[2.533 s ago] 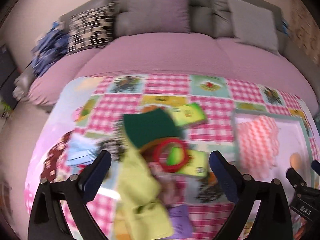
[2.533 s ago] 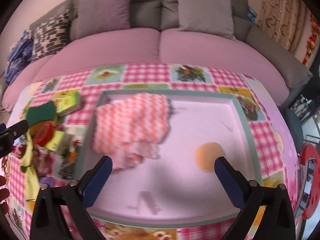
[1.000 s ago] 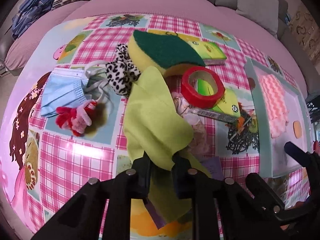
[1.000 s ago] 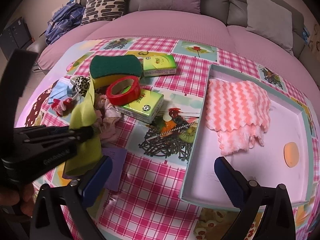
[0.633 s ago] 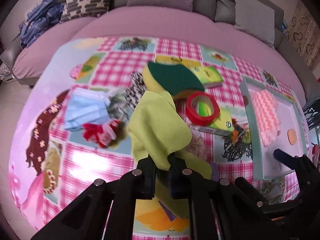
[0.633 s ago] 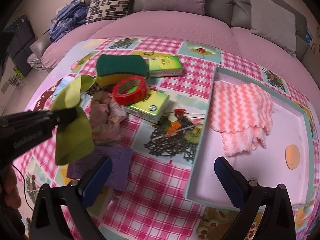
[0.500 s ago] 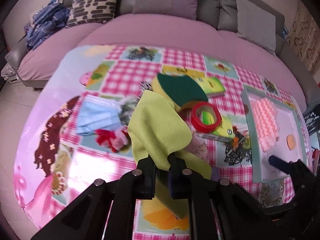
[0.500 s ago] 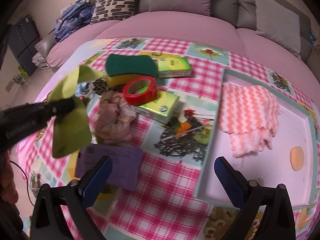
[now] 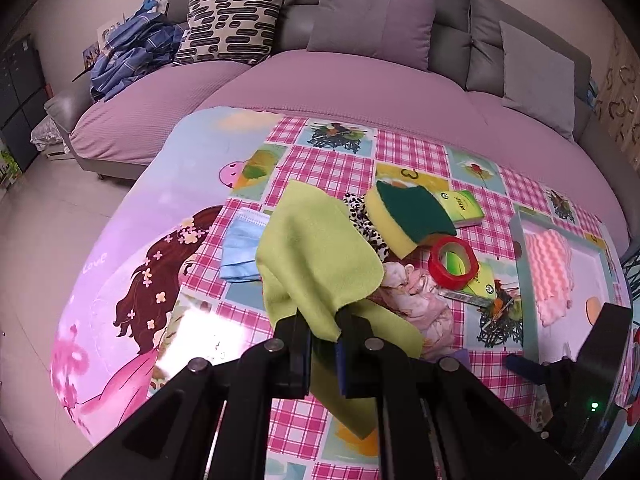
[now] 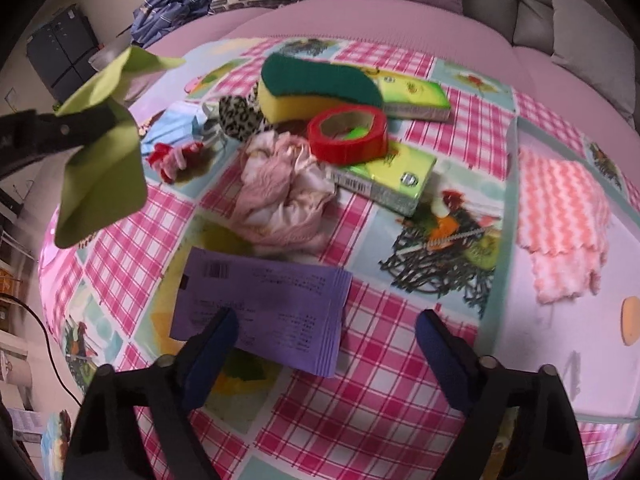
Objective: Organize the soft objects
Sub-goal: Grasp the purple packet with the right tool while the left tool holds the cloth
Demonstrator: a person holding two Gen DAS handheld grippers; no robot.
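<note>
My left gripper (image 9: 324, 332) is shut on a yellow-green cloth (image 9: 316, 264) and holds it up above the table; the cloth also shows at the left of the right wrist view (image 10: 104, 164). My right gripper (image 10: 326, 332) is open and empty, low over a purple paper packet (image 10: 264, 304). A crumpled pink cloth (image 10: 280, 192) lies beyond the packet. A pink wavy towel (image 10: 560, 216) lies in the pale tray (image 10: 500, 240) at the right. A green-and-yellow sponge (image 10: 316, 88), a leopard-print scrunchie (image 10: 236, 116), a blue face mask (image 9: 240, 252) and a red fuzzy item (image 10: 172, 156) lie on the table.
A red tape roll (image 10: 348, 132) sits on a green box (image 10: 392, 176); a second green box (image 10: 416, 96) lies behind. An orange disc (image 10: 632, 320) is in the tray. A sofa (image 9: 360, 72) with cushions stands behind the table. A brush (image 10: 448, 240) lies near the tray.
My left gripper closed on the yellow-green cloth and lifted it up off the pile. My right gripper moved left from over the tray to over the purple packet.
</note>
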